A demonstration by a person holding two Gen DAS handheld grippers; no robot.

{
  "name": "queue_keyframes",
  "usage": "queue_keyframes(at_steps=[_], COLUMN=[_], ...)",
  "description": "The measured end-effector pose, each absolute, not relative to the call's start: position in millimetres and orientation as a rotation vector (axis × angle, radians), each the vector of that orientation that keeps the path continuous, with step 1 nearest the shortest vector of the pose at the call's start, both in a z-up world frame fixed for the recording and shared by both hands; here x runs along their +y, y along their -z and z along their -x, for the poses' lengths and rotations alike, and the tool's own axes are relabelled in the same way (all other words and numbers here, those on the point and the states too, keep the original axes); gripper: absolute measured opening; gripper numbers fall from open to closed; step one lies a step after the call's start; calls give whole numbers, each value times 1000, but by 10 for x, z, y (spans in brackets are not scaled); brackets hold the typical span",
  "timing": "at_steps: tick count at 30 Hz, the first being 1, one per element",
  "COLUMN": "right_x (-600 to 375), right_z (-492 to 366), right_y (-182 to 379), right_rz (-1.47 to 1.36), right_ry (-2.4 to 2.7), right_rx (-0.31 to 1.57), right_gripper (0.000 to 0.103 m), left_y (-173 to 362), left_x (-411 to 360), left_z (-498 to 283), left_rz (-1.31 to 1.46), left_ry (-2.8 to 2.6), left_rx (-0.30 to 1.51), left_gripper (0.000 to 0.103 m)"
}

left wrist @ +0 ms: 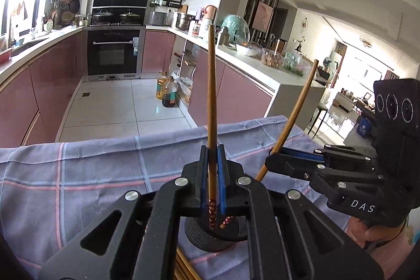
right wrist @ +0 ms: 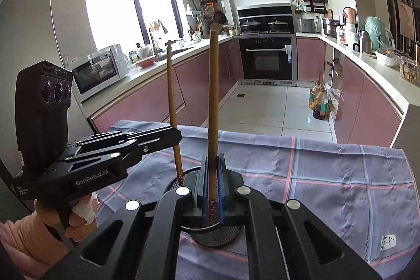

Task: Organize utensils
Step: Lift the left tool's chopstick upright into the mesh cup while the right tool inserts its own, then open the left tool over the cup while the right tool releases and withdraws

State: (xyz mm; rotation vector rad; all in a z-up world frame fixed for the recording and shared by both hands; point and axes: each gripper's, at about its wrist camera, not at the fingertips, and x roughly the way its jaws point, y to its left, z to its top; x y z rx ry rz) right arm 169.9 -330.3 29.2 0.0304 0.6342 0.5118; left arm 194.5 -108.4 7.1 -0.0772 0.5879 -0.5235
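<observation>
Two chopsticks stand with their patterned tips inside the black mesh holder (left wrist: 215, 235). One chopstick (left wrist: 212, 96) is clamped upright in the left gripper (left wrist: 212, 156) above the holder; the other chopstick (right wrist: 213, 101) is clamped in the right gripper (right wrist: 213, 162). More chopsticks (left wrist: 185, 269) lie just beside the holder on the checked cloth (left wrist: 92, 169) covering the surface.

two wooden chopsticks (left wrist: 211, 85) – patterned tips in black mesh holder (left wrist: 215, 235), near upright
</observation>
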Motion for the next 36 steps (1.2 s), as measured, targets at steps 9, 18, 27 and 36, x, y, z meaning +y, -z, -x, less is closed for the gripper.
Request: queue_keyframes(at_steps=[9,18,27,36], right_x=[-3166,-3174,-3171,-2795], right_z=[-1927,-2061,-1597,-1136], right_y=[-92,-83,-273,125], right_rz=[-20,-64,-57,23], right_ry=[-510,-508,-579,-681], right_rx=[730,721,630,725], right_gripper=[8,12,32,41], left_y=[246,277,161,692], left_x=[-1137,-1028,-591,-286], left_z=[-2064,-2089,-1672,-1360], left_rz=[50,74,70,30], left_ry=[515,498,434,409], left_rx=[665,667,599,755], left_gripper=[8,13,41,42])
